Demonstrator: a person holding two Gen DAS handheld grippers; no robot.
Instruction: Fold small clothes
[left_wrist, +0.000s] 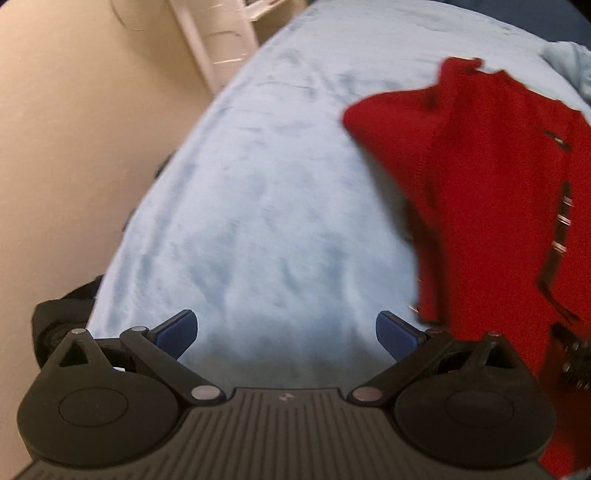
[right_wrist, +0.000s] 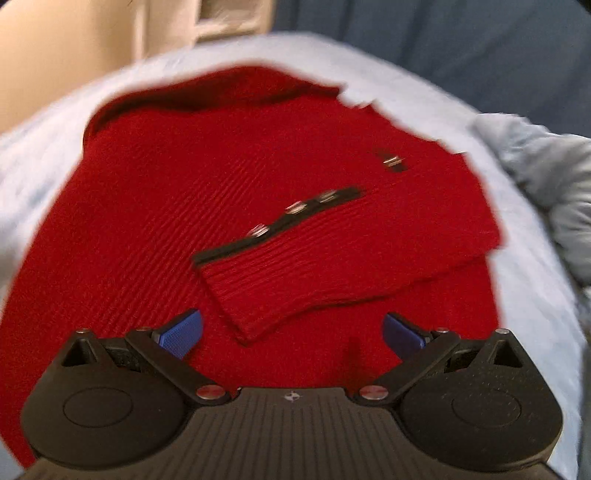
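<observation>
On the bed: red knit sweater (right_wrist: 207, 192) is lying spread out on the pale blue blanket (left_wrist: 258, 221), sitting toward the blanket's right side going by the left wrist view.
Sweater fold: one sleeve (right_wrist: 332, 266) is lying folded across the body, cuff end pointing toward the right gripper.
Sweater trim: a black strip with a few shiny snaps (right_wrist: 295, 210) is running diagonally along the sleeve's edge, plus a smaller black tab (right_wrist: 393, 160) further up. Pretty blurry, so I'm not counting snaps.
Right gripper (right_wrist: 291, 334): hovering over the near part of the sweater, blue pads (right_wrist: 183, 332) spread wide apart and gripping nothing.
Left gripper (left_wrist: 286, 332): hanging over bare blanket, sweater off to its right, pads wide apart too and holding nothing.
Blanket: fuzzy light blue, covering the whole bed, sweater's far edge sitting short of the far blanket edge.
Bunched fabric (right_wrist: 546, 184): grayish-blue lump sitting at the blanket's right edge, just beside the sweater.
Beyond the bed: beige wall (left_wrist: 74, 147) running along the left edge, something white (left_wrist: 218, 40) standing past the far left corner, too blurred to say what.
</observation>
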